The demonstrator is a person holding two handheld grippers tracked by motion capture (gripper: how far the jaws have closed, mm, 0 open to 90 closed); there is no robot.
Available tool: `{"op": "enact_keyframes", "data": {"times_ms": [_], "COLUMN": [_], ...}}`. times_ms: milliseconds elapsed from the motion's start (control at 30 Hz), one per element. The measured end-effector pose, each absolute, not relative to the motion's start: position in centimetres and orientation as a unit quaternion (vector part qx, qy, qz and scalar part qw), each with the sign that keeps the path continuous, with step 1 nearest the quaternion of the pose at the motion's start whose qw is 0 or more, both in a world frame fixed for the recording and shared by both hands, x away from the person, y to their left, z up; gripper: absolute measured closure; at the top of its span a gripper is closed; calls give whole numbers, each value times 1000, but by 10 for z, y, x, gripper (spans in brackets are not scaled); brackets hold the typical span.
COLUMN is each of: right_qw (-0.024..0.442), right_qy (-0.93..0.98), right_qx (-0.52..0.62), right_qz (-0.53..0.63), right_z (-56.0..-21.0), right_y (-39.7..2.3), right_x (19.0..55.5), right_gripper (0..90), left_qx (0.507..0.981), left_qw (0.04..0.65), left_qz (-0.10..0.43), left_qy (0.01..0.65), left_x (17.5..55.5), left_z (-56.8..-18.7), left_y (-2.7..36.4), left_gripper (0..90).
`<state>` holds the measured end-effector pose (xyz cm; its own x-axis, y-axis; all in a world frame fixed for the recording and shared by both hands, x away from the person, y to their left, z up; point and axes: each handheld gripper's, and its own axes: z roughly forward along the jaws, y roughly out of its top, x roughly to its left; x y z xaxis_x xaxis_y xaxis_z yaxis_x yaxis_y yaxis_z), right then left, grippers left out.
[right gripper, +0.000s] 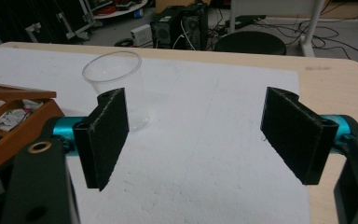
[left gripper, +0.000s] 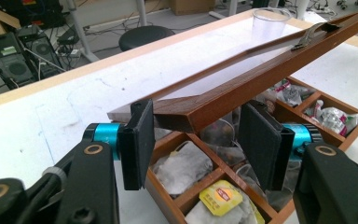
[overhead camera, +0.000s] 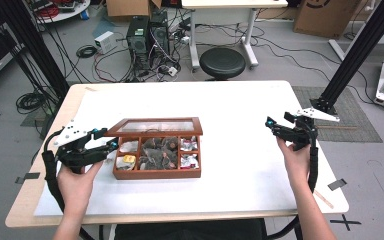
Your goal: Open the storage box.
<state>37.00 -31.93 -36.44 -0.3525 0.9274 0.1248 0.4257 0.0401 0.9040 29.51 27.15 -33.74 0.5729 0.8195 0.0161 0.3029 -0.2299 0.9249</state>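
A brown wooden tea box [overhead camera: 157, 173] sits at the table's middle, its compartments holding tea bags and packets, among them a yellow tea bag [left gripper: 221, 197]. Its glass-paned lid [overhead camera: 156, 127] stands tilted up off the box. My left gripper [left gripper: 198, 119] is shut on the lid's near left corner [left gripper: 191, 112], one pad on each side of the wooden frame. In the high view the left gripper [overhead camera: 111, 145] is at the box's left end. My right gripper [right gripper: 198, 100] hovers open over the white mat, far right of the box, with nothing between its jaws [overhead camera: 270, 123].
A clear plastic cup [right gripper: 114, 79] stands upright on the white mat [overhead camera: 230, 110] beyond the box, also seen behind the lid [left gripper: 270, 23]. Past the table's far edge are a black stool [overhead camera: 222, 62], computer towers and cables on the floor.
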Motion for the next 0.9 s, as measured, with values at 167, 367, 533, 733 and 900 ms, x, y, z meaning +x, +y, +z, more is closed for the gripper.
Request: {"op": "enact_keyframes", "data": {"times_ms": [167,367,533,733,900], "right_qw": [263,263,264,264,264], "right_qy": [670,670,671,670,670], "right_qx": [506,506,504,506,505], "right_qz": [476,476,476,476,476], "right_z": [-364,-365,-365,-365,-365], "right_y": [-320,-320,-320,-320,-320], "right_x": [370,370,370,370,371], "right_gripper": [236,236,236,236,236], "left_qx": [734,733,733,735,731], "left_qw": [496,497,497,497,500], "left_qz": [263,259,254,251,249], "left_qy": [382,385,388,388,391], "left_x": [299,305,311,318,323], "left_z": [-333,-327,-321,-314,-310], "left_y": [272,272,273,273,274], "left_gripper": [466,467,468,467,468]}}
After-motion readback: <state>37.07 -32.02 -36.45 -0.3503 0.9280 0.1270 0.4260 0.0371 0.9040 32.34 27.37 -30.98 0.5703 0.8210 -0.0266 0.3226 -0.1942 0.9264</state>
